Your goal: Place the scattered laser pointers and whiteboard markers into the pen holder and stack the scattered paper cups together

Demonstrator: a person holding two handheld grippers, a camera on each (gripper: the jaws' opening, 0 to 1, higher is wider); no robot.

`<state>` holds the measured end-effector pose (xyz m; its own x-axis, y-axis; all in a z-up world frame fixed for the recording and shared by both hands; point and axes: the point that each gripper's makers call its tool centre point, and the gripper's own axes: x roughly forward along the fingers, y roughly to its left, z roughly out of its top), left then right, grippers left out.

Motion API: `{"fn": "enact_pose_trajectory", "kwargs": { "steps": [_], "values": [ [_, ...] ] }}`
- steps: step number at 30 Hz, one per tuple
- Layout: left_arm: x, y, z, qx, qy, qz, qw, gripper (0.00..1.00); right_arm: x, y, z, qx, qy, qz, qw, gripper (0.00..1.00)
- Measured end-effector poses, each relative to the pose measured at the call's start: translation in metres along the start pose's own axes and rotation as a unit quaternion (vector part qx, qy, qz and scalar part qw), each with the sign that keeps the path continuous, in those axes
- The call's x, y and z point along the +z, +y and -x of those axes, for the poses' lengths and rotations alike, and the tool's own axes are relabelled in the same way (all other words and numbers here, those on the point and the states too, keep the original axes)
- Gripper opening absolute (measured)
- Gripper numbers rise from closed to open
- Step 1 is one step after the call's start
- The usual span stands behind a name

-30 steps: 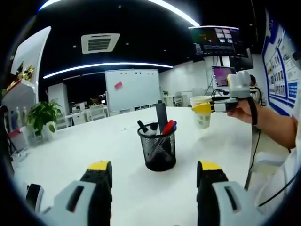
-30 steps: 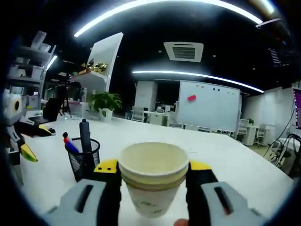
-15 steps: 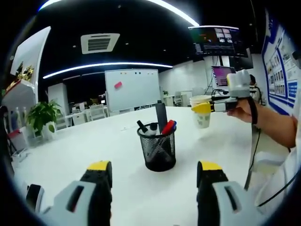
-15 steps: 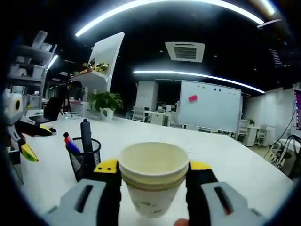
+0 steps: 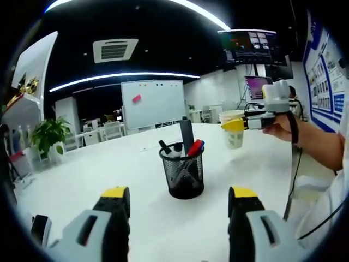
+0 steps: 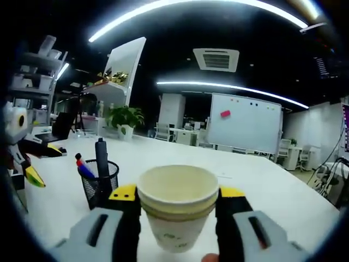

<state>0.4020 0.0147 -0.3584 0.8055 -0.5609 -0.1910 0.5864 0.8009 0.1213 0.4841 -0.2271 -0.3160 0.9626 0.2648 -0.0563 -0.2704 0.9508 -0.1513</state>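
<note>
In the right gripper view, the stacked paper cups [image 6: 178, 210] are seen clamped between the jaws of the right gripper [image 6: 178, 204], and a fingertip [image 6: 208, 257] is glimpsed beneath them. In the left gripper view, the right gripper [image 5: 235, 125] is seen raised over the white worktop [image 5: 109, 164], held level by a hand [image 5: 283, 126]. The jaws of the left gripper [image 5: 177, 202] are spread apart with nothing between them. The pen holder [image 5: 182, 172], filled with markers [image 5: 195, 147], is seen just ahead of them.
</note>
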Motion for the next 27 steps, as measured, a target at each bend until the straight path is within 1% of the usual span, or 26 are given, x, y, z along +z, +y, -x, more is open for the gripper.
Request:
{"fn": "enact_pose_trajectory", "kwargs": {
  "steps": [27],
  "values": [
    [-0.0032, 0.0004, 0.0002, 0.0, 0.006, 0.002, 1.0, 0.75, -0.004, 0.0074, -0.0028, 0.012, 0.005, 0.001, 0.9999, 0.55]
  ]
}}
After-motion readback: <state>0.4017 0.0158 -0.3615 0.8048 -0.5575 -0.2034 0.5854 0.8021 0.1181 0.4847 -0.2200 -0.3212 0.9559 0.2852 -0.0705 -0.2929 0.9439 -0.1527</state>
